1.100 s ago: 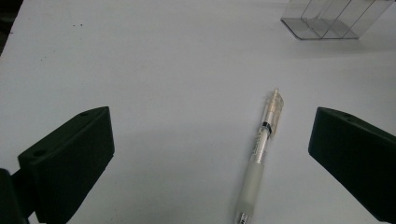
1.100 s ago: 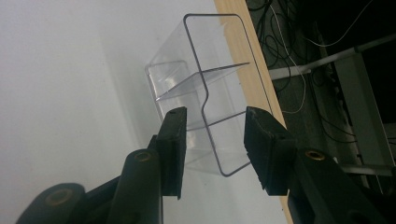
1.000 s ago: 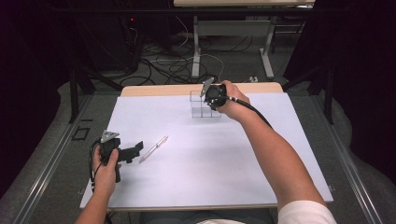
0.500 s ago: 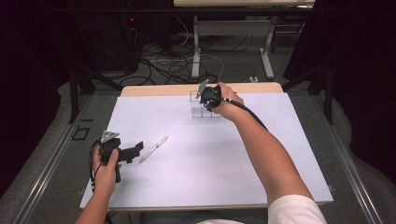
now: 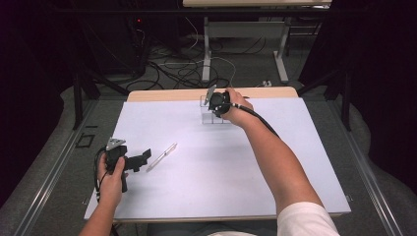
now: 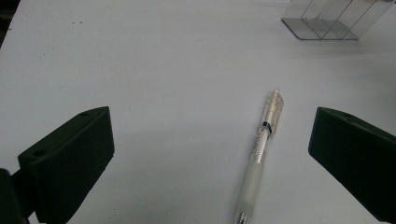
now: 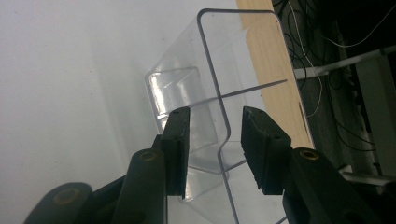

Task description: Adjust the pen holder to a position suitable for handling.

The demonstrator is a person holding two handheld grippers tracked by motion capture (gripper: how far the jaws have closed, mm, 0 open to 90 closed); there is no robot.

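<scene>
1. We've got a white table (image 5: 196,196) with a wooden strip along its far edge, dark room around it, cables on the floor behind.
2. Left gripper (image 5: 142,160) sits at about 8 o'clock on the table, held in the left hand (image 5: 112,179). In the left gripper view its jaws are spread wide, touching nothing.
3. A clear pen (image 6: 259,156) lies flat on the table between those jaws, closer to the right one, its clip end pointing toward 12 o'clock. From the high view it's just beside the gripper, toward 2 o'clock.
4. A clear plastic organizer (image 7: 210,107) with compartments stands at 12 o'clock near the far edge.
5. Right gripper (image 7: 212,149) is up there; its jaws straddle one organizer wall, partly apart, and we can't tell if they touch it.
</scene>
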